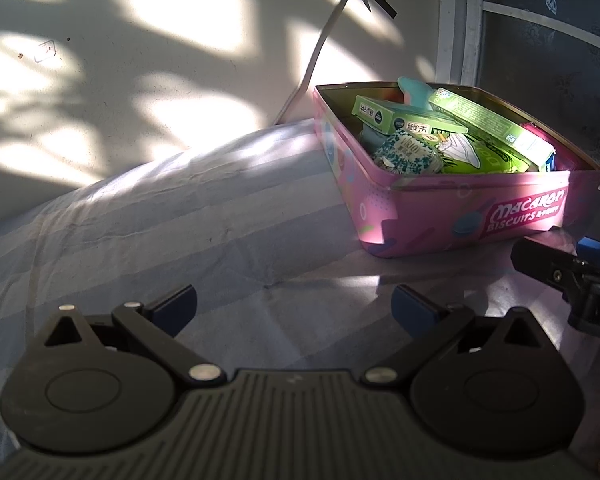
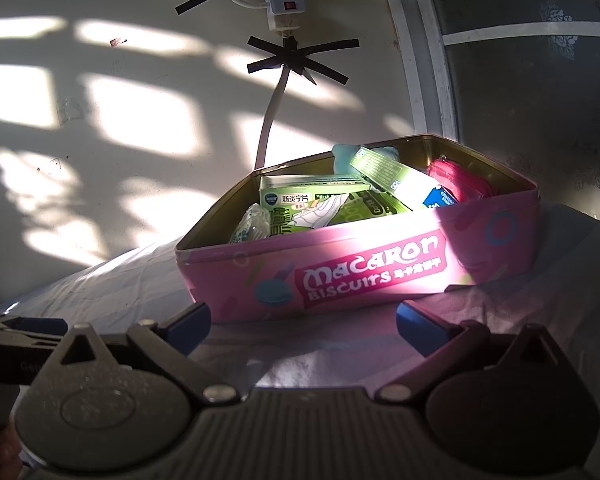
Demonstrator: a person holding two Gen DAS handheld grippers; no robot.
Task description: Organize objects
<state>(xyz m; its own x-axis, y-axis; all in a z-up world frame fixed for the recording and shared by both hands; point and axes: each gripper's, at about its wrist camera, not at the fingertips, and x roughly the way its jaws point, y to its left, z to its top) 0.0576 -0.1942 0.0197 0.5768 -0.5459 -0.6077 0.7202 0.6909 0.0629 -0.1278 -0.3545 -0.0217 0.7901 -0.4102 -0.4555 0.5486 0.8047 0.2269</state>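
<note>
A pink Macaron Biscuits tin (image 2: 364, 268) sits lidless on a striped bedsheet (image 1: 180, 216), at about two o'clock in the left wrist view and dead ahead, near twelve o'clock, in the right wrist view. It is already well filled: green medicine boxes (image 2: 296, 196) lie crossed over one another, a teal-speckled packet (image 1: 406, 154) leans at the tin's nine o'clock side, a red zip pouch (image 2: 458, 182) stands against the wall at its three o'clock end, and a pale teal soft item (image 2: 346, 152) pokes up at the back. The left gripper (image 1: 294, 306) hangs over bare sheet with its jaws spread wide and nothing between them; the right gripper (image 2: 303, 322) sits just short of the tin's front wall, its jaws likewise parted and empty. No loose item shows on the bedding in either view, so the gathering seems largely done and the step in hand looks like a pause between placements, or the close of the job. The next move probably calls for finding whatever remains outside the frames, perhaps a lid, or squaring the leaning boxes flat so the tin can close. A white cable (image 2: 274, 116) taped to the wall (image 1: 100, 80) behind plays no part.
</note>
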